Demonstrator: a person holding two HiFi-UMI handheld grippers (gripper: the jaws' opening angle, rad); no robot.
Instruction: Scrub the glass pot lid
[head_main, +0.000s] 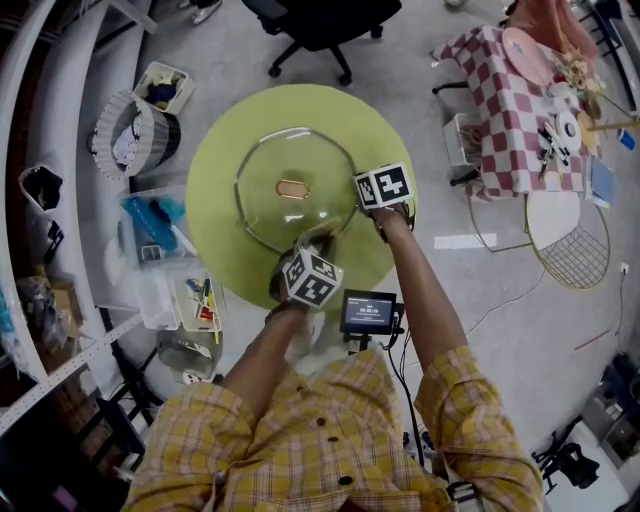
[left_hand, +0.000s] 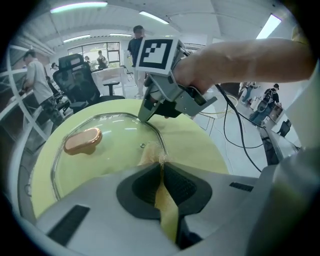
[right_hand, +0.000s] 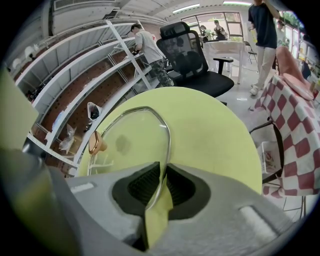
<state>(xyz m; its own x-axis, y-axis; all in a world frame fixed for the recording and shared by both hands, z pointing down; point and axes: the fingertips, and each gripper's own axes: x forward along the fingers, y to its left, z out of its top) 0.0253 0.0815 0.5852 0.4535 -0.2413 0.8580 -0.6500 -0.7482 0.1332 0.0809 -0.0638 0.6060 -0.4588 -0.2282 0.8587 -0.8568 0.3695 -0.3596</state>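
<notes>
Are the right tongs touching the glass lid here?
Touching. The right gripper view shows the right tongs shut on the glass lid, with its metal rim running down between the two pads.

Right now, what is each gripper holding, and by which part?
Right gripper jaws pinch the glass lid at its metal rim. Left gripper jaws clamp a yellowish scrubbing pad near its frayed tip.

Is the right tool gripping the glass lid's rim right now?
Yes, the right gripper view shows the right tool shut on the metal rim of the glass lid.
</notes>
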